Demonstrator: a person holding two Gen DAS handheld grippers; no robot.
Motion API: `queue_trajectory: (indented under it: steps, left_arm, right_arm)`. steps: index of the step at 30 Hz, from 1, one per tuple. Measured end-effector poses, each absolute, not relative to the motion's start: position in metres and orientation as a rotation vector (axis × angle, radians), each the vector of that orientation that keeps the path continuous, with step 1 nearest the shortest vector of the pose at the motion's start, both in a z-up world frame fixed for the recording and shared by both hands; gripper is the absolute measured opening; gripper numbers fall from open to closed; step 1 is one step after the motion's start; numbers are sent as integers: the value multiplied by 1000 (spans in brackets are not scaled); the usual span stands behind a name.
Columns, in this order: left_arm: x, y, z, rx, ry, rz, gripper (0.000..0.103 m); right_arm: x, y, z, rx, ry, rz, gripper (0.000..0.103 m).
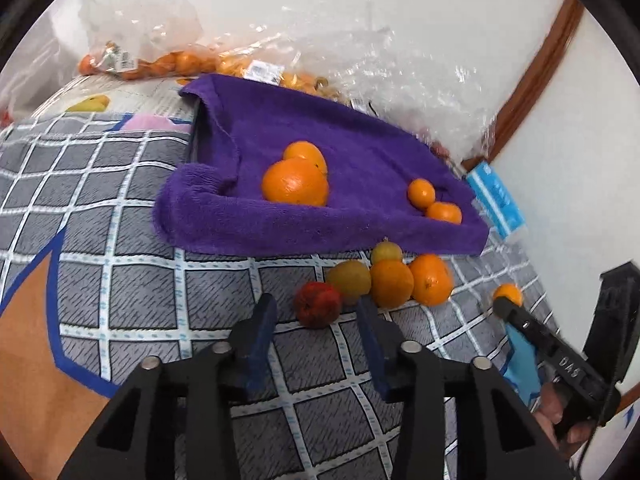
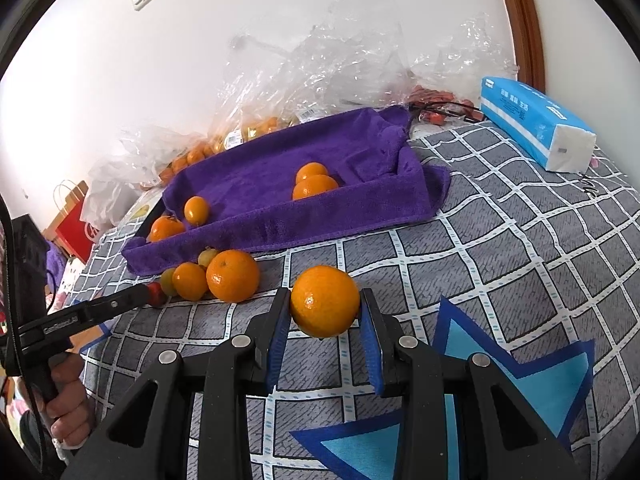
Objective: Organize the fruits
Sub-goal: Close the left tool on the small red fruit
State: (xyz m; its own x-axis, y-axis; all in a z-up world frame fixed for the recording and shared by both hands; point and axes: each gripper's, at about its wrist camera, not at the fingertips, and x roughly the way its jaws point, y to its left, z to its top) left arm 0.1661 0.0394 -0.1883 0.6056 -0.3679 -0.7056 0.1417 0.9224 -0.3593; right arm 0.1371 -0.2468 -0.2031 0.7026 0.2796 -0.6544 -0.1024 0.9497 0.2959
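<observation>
While my right gripper (image 2: 325, 318) stays out of the pile, it is clenched on an orange (image 2: 324, 301), lifted just above the bed (image 2: 520, 248). My left gripper (image 1: 316, 320) hangs released, nothing between its pads, with the red fruit (image 1: 318, 304) just ahead of the tips. Beyond lies the loose fruit cluster (image 1: 392, 280), then the purple towel (image 1: 360, 148) holding four oranges, forward-left of the held orange. Judgement: right hand carries there next.

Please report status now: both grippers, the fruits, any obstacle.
Right gripper shut on orange. Left gripper open, empty, near red fruit. Purple towel unobstructed.
</observation>
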Motion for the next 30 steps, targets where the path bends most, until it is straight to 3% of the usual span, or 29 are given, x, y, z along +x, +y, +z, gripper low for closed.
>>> queue_trajectory:
  steps: [6,10,19,30]
  left_arm:
    - [169,17,-187,-97,870,-262,39]
    - [171,18,-187,-106,873,-262,26]
    - [161,53,-186,-334,787,-293,26]
    - [151,54,-171,-331,721,-280,26]
  right_arm:
    - [137,-247,-202,252,761,225,34]
    - [135,-248,-202,258,754,225,34]
    - [135,-247,-202,250,751,217,34]
    - [134,-243,-194,233,761,202,34]
